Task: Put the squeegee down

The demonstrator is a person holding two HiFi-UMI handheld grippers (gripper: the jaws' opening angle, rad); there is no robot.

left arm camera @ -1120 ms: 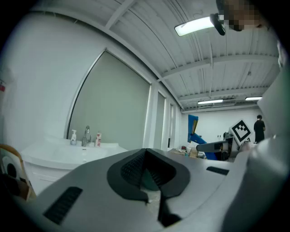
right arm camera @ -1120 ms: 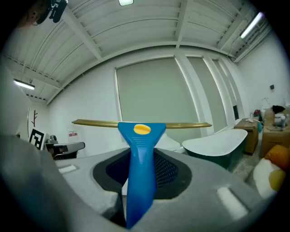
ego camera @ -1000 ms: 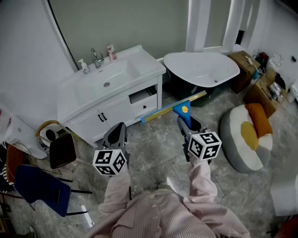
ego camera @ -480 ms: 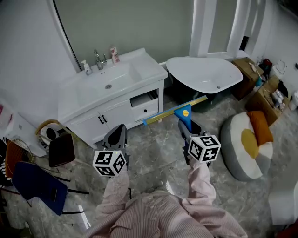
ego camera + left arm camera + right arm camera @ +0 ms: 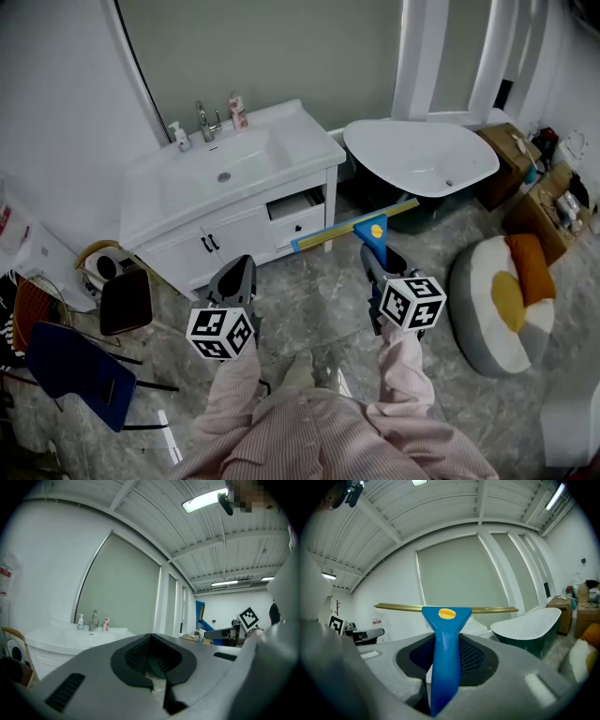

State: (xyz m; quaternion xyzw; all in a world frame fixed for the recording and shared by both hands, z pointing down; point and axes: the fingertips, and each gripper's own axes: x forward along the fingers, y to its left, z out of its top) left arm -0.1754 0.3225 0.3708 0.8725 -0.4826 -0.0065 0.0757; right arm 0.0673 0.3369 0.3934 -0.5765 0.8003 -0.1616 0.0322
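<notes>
The squeegee (image 5: 374, 231) has a blue handle with a yellow button and a long brass-coloured blade. It is held level in the air, in front of the white vanity (image 5: 225, 178) and the bathtub (image 5: 422, 155). My right gripper (image 5: 379, 255) is shut on its handle. In the right gripper view the squeegee (image 5: 446, 639) stands between the pads of the right gripper (image 5: 445, 667), with the blade across the top. My left gripper (image 5: 236, 272) hangs beside it at the same height. In its own view the left gripper (image 5: 157, 667) has its pads together with nothing in them.
The vanity has a tap and bottles at its back, and a drawer (image 5: 298, 211) stands half open. A beanbag (image 5: 502, 300) lies at the right, with cardboard boxes (image 5: 530, 173) behind it. A black stool (image 5: 127, 302) and a blue chair (image 5: 70, 370) stand at the left on the marble floor.
The person has stepped and a shoe now shows below the grippers. The right gripper, still holding the squeegee, has drifted slightly left against the tub. The left gripper has hardly moved.
</notes>
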